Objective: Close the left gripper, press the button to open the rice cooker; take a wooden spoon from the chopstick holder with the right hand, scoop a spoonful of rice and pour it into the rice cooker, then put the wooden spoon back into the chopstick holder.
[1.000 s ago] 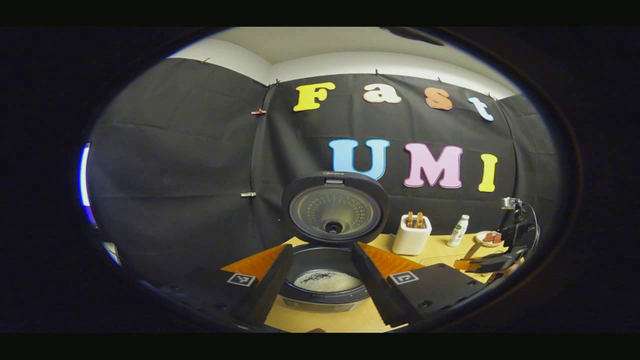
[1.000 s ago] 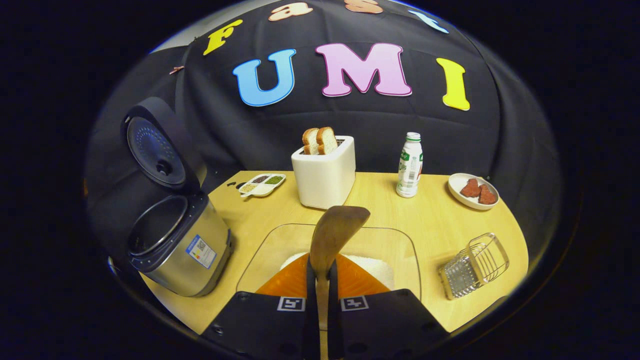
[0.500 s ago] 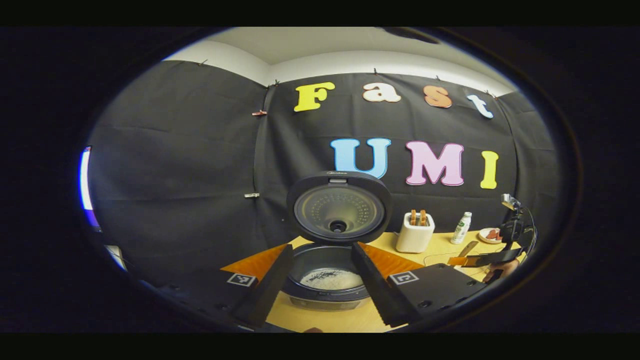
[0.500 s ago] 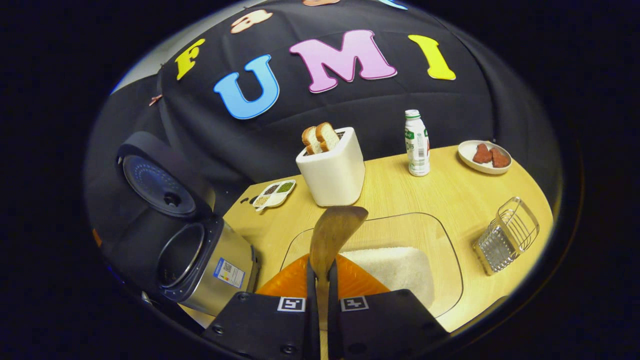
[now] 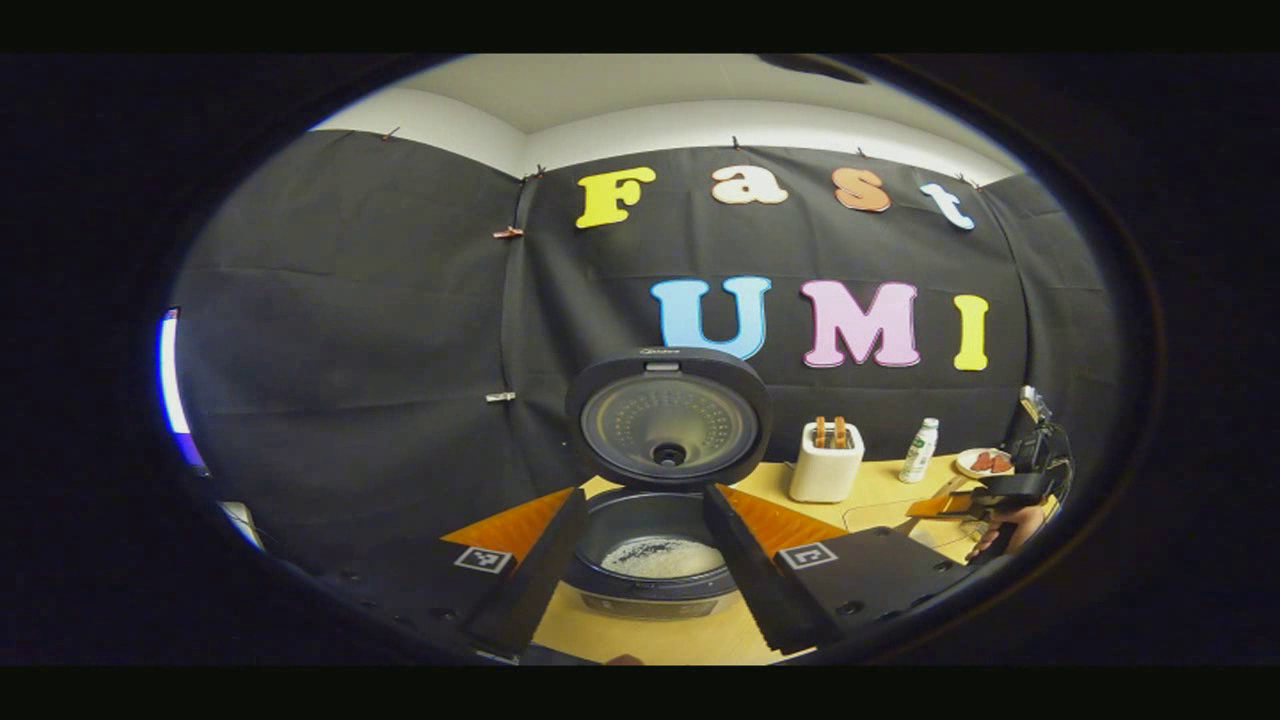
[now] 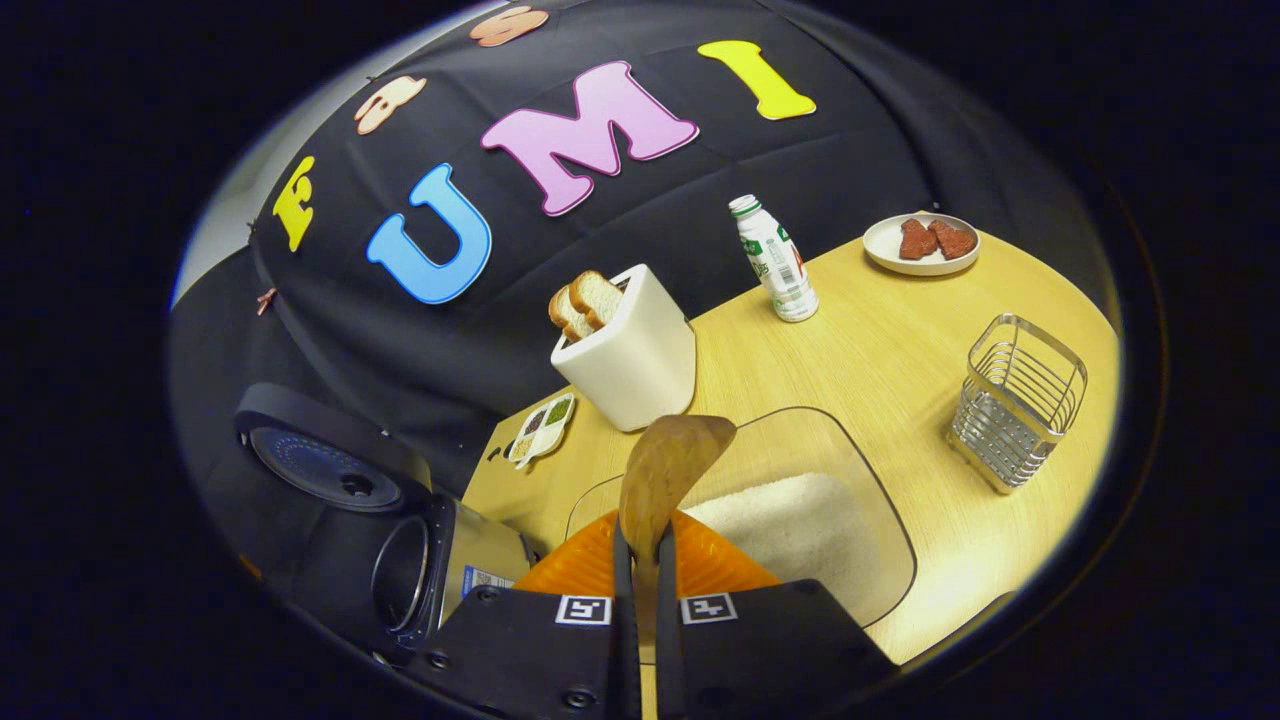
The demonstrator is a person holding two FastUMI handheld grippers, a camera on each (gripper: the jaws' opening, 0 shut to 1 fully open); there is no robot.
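The rice cooker [image 5: 655,590] stands open right before my left gripper [image 5: 645,585], lid [image 5: 668,420] upright and some rice [image 5: 660,556] in its pot. That gripper is open, a finger at each side of the pot. My right gripper [image 6: 645,545] is shut on the handle of the wooden spoon [image 6: 668,470], whose bowl hangs over the left end of a glass tray [image 6: 880,600] of white rice [image 6: 800,520]. The cooker [image 6: 455,575] lies at the lower left there. A wire chopstick holder [image 6: 1020,400] stands on the table at the right.
A white toaster [image 6: 635,355] with bread, a small sectioned dish [image 6: 540,430], a bottle [image 6: 775,262] and a plate [image 6: 915,262] with red pieces line the back of the wooden table [image 6: 900,340]. A hand [image 5: 1005,525] holds the right gripper [image 5: 985,495] far right.
The right gripper has rolled and swung, so its scene tilts and the cooker drops to the lower left; the spoon stays gripped. The left gripper has hardly moved.
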